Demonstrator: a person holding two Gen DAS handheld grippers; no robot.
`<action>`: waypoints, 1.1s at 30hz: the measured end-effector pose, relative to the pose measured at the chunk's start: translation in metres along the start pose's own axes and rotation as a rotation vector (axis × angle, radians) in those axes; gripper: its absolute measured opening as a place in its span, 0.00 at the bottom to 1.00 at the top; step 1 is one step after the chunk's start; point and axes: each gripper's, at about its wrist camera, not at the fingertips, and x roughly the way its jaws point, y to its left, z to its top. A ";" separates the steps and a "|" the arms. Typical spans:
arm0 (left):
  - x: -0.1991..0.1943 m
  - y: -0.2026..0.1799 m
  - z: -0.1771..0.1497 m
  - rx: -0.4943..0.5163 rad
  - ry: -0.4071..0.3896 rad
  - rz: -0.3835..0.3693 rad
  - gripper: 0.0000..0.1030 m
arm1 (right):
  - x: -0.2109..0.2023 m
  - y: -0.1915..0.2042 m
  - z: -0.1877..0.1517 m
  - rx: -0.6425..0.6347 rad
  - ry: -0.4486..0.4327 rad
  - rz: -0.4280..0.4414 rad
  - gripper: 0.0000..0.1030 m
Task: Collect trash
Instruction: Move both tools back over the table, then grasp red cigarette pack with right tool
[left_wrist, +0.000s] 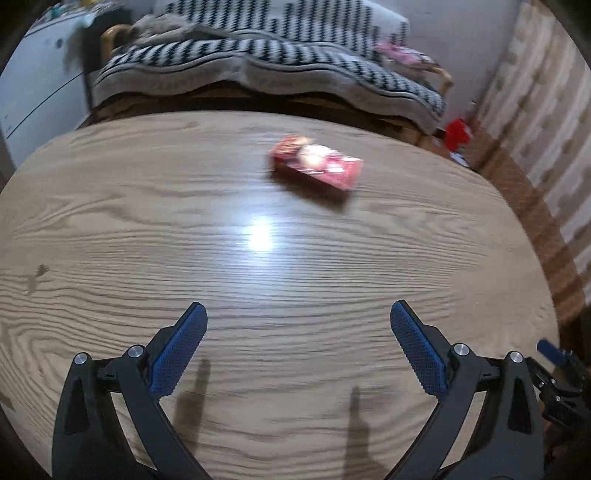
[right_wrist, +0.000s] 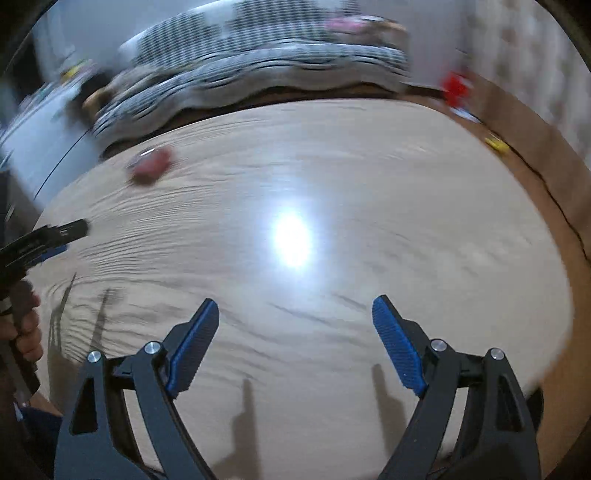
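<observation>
A red snack box (left_wrist: 317, 166) lies flat on the far side of a light wooden table (left_wrist: 147, 229). In the right wrist view the same box (right_wrist: 149, 168) shows blurred at the far left of the table (right_wrist: 406, 184). My left gripper (left_wrist: 298, 314) hovers over the near part of the table, open, nothing between its blue pads. My right gripper (right_wrist: 295, 306) is also open and empty, well to the right of the box. The left gripper's tip (right_wrist: 74, 229) and the hand holding it (right_wrist: 27, 332) appear at the right wrist view's left edge.
A sofa with a black-and-white zigzag cover (left_wrist: 258, 59) runs behind the table. A white cabinet (left_wrist: 33, 92) stands at the left. A red object (left_wrist: 458, 131) and a small yellow one (right_wrist: 496, 144) lie on the brown floor at the right.
</observation>
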 end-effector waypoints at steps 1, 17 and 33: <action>0.001 0.011 0.001 -0.008 -0.001 0.012 0.94 | 0.010 0.015 0.008 -0.035 0.004 0.017 0.80; 0.040 0.050 0.029 0.083 -0.005 0.063 0.94 | 0.160 0.169 0.150 -0.455 0.026 0.199 0.80; 0.050 0.027 0.024 0.276 0.013 0.048 0.94 | 0.159 0.168 0.134 -0.667 0.045 0.378 0.61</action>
